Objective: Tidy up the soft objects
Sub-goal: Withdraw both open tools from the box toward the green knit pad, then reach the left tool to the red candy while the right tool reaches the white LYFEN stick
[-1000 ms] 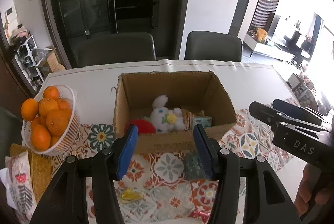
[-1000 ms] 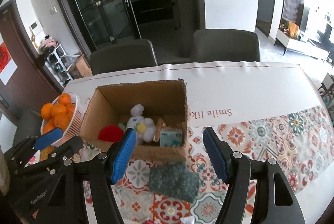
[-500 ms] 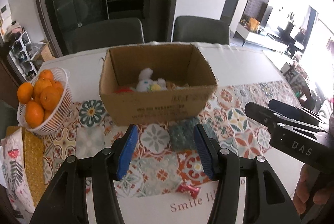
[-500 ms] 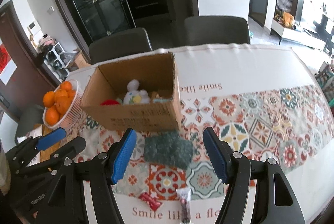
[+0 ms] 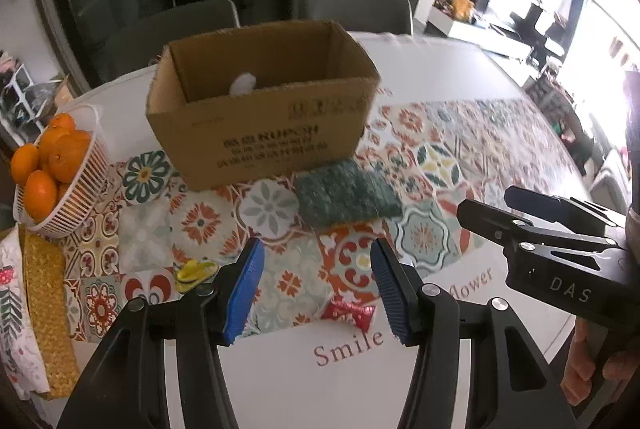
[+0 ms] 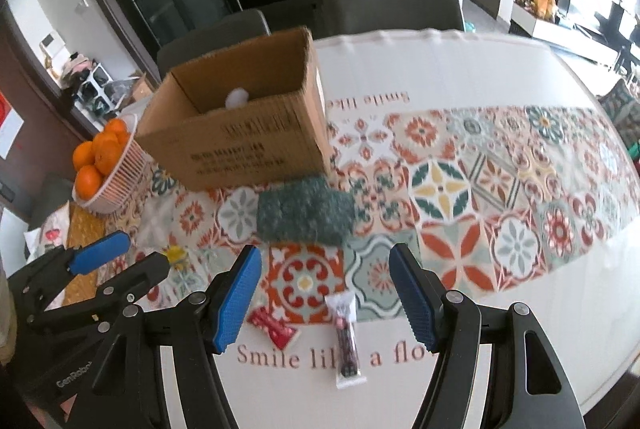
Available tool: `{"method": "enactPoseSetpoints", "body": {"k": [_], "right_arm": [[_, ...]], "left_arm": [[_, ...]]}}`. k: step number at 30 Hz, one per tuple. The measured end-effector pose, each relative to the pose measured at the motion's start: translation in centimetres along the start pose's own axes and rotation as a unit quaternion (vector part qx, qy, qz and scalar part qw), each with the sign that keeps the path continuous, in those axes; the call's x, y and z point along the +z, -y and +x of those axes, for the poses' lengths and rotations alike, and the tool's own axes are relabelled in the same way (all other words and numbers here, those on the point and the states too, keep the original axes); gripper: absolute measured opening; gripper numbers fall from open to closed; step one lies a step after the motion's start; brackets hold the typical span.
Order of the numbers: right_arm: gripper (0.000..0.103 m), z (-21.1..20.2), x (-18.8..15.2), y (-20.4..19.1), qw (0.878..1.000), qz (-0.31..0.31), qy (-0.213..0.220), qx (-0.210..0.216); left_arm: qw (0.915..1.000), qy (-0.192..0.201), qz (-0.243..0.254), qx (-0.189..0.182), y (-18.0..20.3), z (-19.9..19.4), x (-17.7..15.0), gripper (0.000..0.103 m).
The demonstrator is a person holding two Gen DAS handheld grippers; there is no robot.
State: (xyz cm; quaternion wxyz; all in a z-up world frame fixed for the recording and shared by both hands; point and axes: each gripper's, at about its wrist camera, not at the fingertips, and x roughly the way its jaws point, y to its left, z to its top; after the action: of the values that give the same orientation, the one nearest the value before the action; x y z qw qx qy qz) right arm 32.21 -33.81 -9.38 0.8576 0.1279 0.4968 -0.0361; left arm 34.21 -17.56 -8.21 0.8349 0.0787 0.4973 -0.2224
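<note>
Orange basket far left on surface. Cardboard box centre; green scouring pad touching its front. L tool & R tool: jaws apart, nothing held, above candy wrappers.

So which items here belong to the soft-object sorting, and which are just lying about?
Job:
- cardboard box
- white plush toy inside it
- green scrubbing pad in front of the box

Lying about:
- basket of oranges
- red candy
- yellow wrapper
- dark snack packet
</note>
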Motion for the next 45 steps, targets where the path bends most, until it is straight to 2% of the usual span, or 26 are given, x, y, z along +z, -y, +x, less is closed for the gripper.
{"method": "enactPoseSetpoints", "body": {"k": [12, 18, 26, 35, 39, 45], "right_arm": [[0.068, 1.7, -4.3, 1.4, 0.999, 0.012, -0.04, -0.003], [0.068, 2.8, -5.9, 1.6, 0.998, 0.013, -0.059, -0.002], [0.068, 4.6, -8.0, 1.9, 0.996, 0.012, -0.084, 0.001], [0.067, 7.0, -9.4, 2.2, 0.994, 0.004, -0.107, 0.002], [0.067, 8.4, -9.8, 2.6, 0.993, 0.006, -0.12, 0.0], [0.065, 10.1, -10.3, 3.0, 0.991, 0.004, -0.134, 0.001]], "left_arm": [[0.9983, -0.035, 0.042, -0.019, 1.4, 2.5, -3.5, 0.055], [0.9967, -0.046, 0.061, -0.029, 1.8, 3.8, -5.1, 0.065], [0.9929, -0.064, 0.092, -0.04, 2.3, 5.7, -6.9, 0.069], [0.987, -0.094, 0.121, -0.05, 2.9, 8.9, -8.3, 0.072], [0.9856, -0.097, 0.132, -0.039, 3.2, 10.2, -8.7, 0.072], [0.9856, -0.105, 0.127, -0.038, 3.3, 11.7, -8.6, 0.072]]}}
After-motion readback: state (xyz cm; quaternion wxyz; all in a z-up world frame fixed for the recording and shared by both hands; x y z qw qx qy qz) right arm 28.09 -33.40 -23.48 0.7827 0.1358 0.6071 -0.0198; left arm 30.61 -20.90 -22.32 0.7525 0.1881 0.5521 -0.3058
